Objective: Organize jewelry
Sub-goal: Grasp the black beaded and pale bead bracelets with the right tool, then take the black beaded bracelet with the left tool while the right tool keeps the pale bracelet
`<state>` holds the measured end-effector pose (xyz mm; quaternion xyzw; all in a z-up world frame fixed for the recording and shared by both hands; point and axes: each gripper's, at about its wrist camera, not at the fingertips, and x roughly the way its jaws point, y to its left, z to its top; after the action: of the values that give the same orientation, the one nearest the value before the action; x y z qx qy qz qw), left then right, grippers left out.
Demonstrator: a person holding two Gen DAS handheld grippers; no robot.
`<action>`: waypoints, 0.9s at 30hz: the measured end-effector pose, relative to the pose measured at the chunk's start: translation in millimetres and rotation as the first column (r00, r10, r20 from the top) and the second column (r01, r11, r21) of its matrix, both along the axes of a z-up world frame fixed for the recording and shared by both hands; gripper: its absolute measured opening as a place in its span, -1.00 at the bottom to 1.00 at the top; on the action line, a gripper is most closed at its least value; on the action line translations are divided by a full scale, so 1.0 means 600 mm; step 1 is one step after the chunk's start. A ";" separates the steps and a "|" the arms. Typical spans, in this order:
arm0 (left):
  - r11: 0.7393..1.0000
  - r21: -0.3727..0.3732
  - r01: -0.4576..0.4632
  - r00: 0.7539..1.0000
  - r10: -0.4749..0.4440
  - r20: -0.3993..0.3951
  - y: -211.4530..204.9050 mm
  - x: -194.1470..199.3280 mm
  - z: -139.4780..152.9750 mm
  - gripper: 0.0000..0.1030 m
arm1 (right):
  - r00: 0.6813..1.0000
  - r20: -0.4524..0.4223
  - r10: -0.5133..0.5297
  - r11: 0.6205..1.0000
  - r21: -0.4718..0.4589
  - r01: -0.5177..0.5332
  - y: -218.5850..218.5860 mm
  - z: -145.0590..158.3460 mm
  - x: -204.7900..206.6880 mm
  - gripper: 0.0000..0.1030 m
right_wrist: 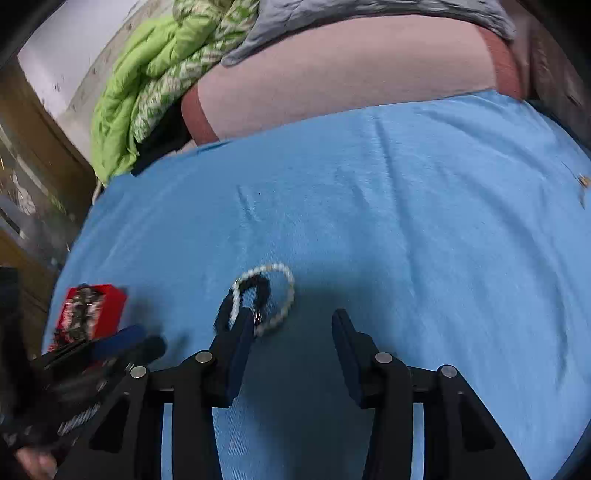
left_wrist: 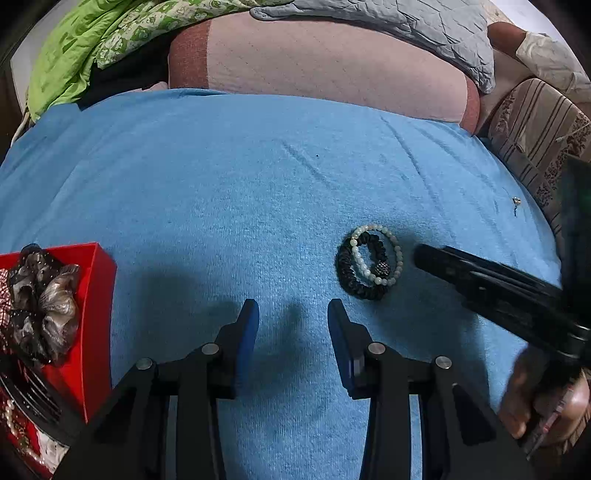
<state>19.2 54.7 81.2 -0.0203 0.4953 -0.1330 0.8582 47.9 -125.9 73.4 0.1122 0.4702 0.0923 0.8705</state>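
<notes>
A white bead bracelet (left_wrist: pixel 384 254) and a black bead bracelet (left_wrist: pixel 345 271) lie overlapped on the blue cloth (left_wrist: pixel 240 184). My left gripper (left_wrist: pixel 291 314) is open and empty, just left of and nearer than them. The right gripper (left_wrist: pixel 421 254) comes in from the right, its tip close beside the bracelets. In the right wrist view my right gripper (right_wrist: pixel 291 325) is open; the white bracelet (right_wrist: pixel 286 291) and the black one (right_wrist: pixel 258 288) lie just ahead of its left finger (right_wrist: pixel 242 332). A red box (left_wrist: pixel 92 295) at the left holds a grey scrunchie (left_wrist: pixel 48 306).
A small earring (left_wrist: pixel 516 201) lies on the cloth at the far right. A pink pillow (left_wrist: pixel 314 62), a green quilt (left_wrist: pixel 81 48) and a grey quilt (left_wrist: pixel 424 33) lie behind the cloth. A striped cushion (left_wrist: pixel 535 129) is at the right.
</notes>
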 end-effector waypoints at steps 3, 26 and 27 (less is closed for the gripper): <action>1.000 -0.012 -0.003 1.000 0.003 -0.004 0.002 0.007 -0.004 -0.27 | 1.000 -0.024 0.016 0.996 -0.084 -0.018 0.018 -0.019 0.021 -0.24; 0.992 -0.022 0.121 0.993 -0.121 -0.014 -0.107 0.061 -0.037 -0.27 | 0.992 -0.023 -0.125 0.950 -0.290 0.113 -0.097 -0.026 -0.036 -0.82; 0.992 -0.018 0.123 0.992 -0.124 -0.021 -0.114 0.067 -0.041 -0.27 | 0.991 -0.020 -0.130 0.955 -0.271 0.120 -0.102 -0.030 -0.039 -0.81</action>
<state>59.2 -13.9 56.7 0.0018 0.5039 -0.1898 0.8427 24.5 -186.8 55.6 0.0239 0.4865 -0.0299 0.8729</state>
